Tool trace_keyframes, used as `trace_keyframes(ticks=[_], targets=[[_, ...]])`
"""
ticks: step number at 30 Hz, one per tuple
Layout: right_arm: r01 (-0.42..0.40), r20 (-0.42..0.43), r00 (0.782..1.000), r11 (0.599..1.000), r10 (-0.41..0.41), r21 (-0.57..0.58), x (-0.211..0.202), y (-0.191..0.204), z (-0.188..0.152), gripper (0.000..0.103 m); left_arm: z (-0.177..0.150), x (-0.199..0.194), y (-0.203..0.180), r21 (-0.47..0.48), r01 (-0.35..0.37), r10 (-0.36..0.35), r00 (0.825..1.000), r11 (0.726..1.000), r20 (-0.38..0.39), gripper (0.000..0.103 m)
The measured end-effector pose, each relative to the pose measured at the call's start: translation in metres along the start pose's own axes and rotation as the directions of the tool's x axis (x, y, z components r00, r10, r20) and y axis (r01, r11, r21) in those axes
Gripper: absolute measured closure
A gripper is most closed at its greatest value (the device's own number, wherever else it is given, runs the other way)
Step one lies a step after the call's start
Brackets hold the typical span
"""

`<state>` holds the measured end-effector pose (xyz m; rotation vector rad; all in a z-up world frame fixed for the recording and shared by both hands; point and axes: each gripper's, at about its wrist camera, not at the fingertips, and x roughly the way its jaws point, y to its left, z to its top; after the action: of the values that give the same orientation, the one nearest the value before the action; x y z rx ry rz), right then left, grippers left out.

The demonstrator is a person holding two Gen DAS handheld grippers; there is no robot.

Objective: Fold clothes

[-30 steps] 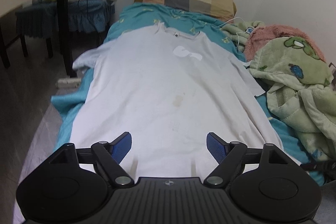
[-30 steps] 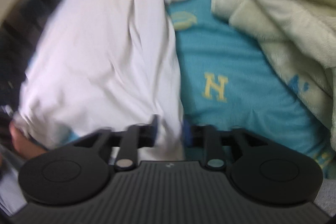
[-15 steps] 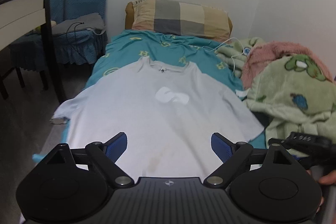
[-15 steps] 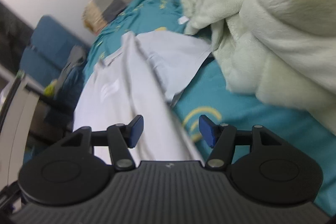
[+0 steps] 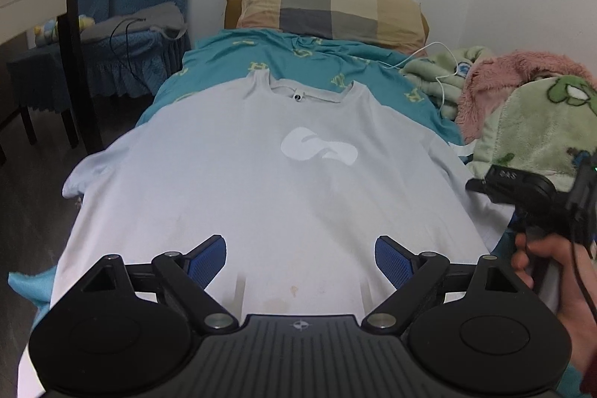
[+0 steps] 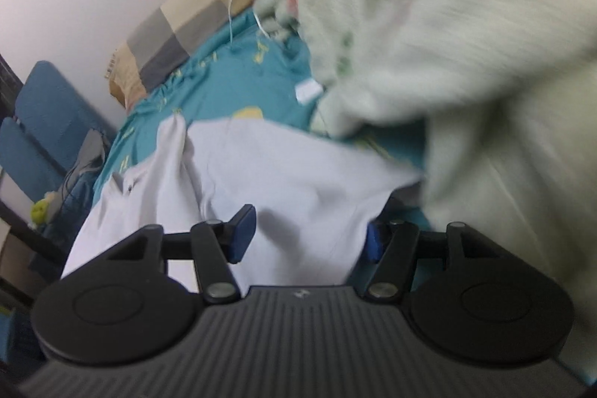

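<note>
Nearest the lens, our left gripper (image 5: 300, 262) stood wide, jaws clear of anything, hanging over the hem end of the white T-shirt (image 5: 268, 189). A second before we had been closer over the cloth; now the whole shirt showed, spread front-up along the teal bedsheet (image 5: 298, 58). At the shirt's right sleeve our right gripper (image 6: 306, 235) had swung in from the bare sheet; its jaws were closing, sleeve cloth between them, pads not yet pressing so far as the blur let us tell. We judged a sleeve fold was starting. Beyond lay the green fleece blanket (image 5: 537, 133), crowding that sleeve, and the checked pillow (image 5: 328, 10).
</note>
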<state>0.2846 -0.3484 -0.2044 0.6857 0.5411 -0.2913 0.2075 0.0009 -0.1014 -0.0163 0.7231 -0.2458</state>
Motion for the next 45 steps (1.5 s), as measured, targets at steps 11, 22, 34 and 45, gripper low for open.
trace_keyframes(ticks=[11,22,34,45], targets=[[0.141,0.197,0.977,0.941,-0.082,-0.306,-0.008,0.059,0.075,0.098,0.011,-0.003,0.028,-0.072,-0.024,0.025,1.000,0.997,0.015,0.014],[0.325,0.274,0.931,0.888,-0.240,-0.324,-0.017,0.068,0.154,0.098,0.028,-0.024,0.041,-0.098,-0.029,0.037,0.997,0.995,0.074,0.014],[0.189,0.240,0.970,0.694,-0.025,-0.695,0.005,0.277,0.003,0.098,0.044,-0.058,0.092,-0.170,-0.089,0.116,0.982,0.981,0.150,0.014],[-0.004,-0.032,0.999,0.626,-0.033,-0.780,0.096,0.304,-0.113,0.089,0.039,-0.047,0.138,-0.267,-0.116,0.145,0.985,0.957,0.089,0.014]])
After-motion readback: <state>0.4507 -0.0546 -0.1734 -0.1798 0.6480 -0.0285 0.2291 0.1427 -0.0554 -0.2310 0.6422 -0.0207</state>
